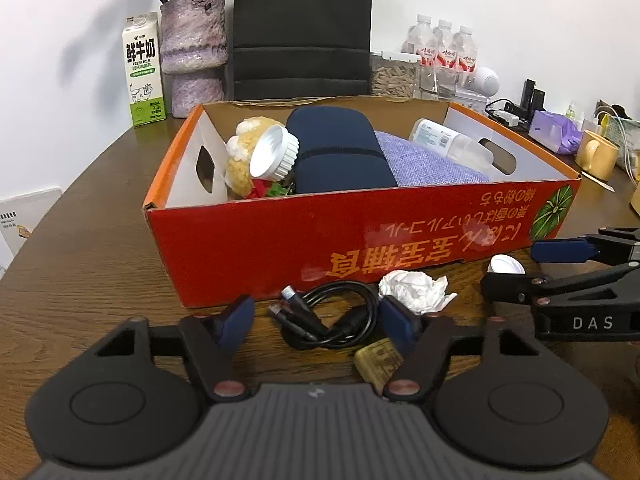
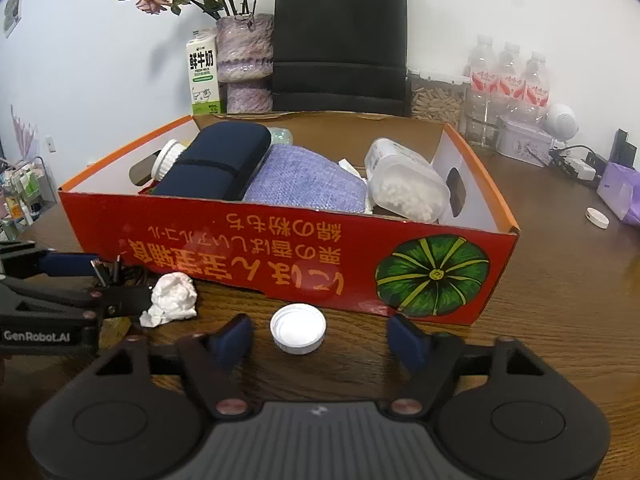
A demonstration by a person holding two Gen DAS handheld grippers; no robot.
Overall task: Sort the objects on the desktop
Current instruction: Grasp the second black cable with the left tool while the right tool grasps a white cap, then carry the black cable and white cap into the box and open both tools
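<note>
A coiled black cable lies on the wooden table between the fingers of my left gripper, which is open; its pads do not press on the cable. A crumpled white tissue and a small gold packet lie beside it. My right gripper is open around a white bottle cap and does not touch it. Just behind stands the red cardboard box, holding a navy case, a purple cloth and a clear container.
Behind the box stand a milk carton, a purple vase, a black paper bag and water bottles. A yellow mug and a purple tissue pack sit at the right. Another white cap lies at the far right.
</note>
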